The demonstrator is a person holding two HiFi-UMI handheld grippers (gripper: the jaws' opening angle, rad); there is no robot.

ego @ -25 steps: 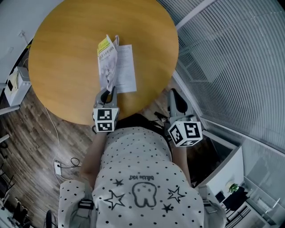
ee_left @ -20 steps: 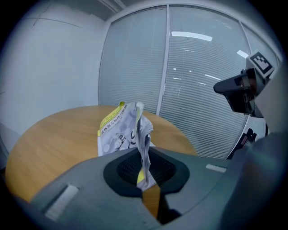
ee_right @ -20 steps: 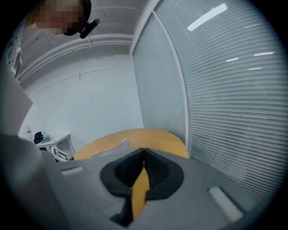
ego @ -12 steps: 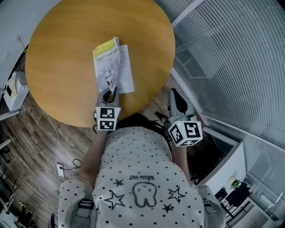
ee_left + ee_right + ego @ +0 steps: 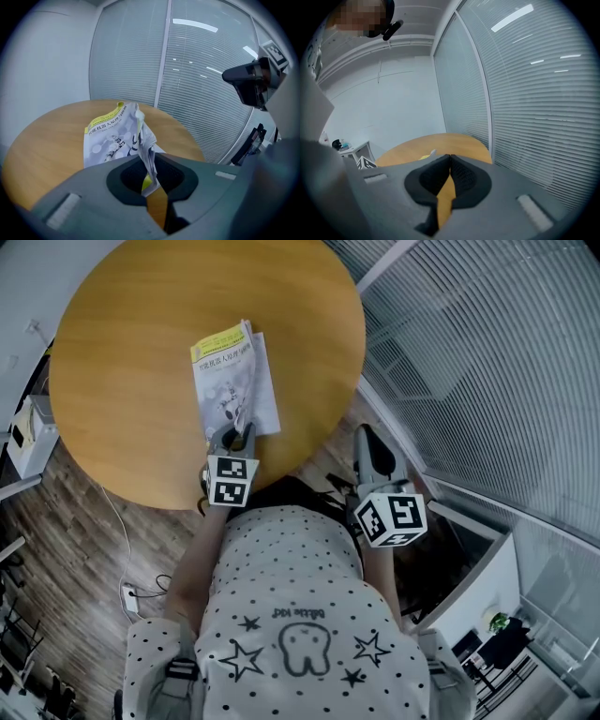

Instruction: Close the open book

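Observation:
A book [image 5: 228, 382] with a yellow-banded white cover lies on the round wooden table [image 5: 122, 324], its cover leaning over a white page that still shows at the right [image 5: 267, 399]. My left gripper [image 5: 236, 433] is at the book's near edge. In the left gripper view the book [image 5: 108, 137] stands between the jaws of my left gripper [image 5: 149, 163], a bunch of pages pinched by the pads; these jaws have just been opening a little. My right gripper [image 5: 369, 442] hangs off the table's right edge, shut and empty, as the right gripper view [image 5: 449, 158] shows.
A glass wall with blinds [image 5: 487, 362] runs along the right. A white cabinet [image 5: 23, 423] stands left of the table, and a cable [image 5: 122, 549] lies on the wood floor. My right gripper's marker cube [image 5: 272, 54] shows in the left gripper view.
The book's cover has swung from nearly upright down over the white page, hiding most of it. My left gripper has moved slightly right and lower. The right gripper has kept still.

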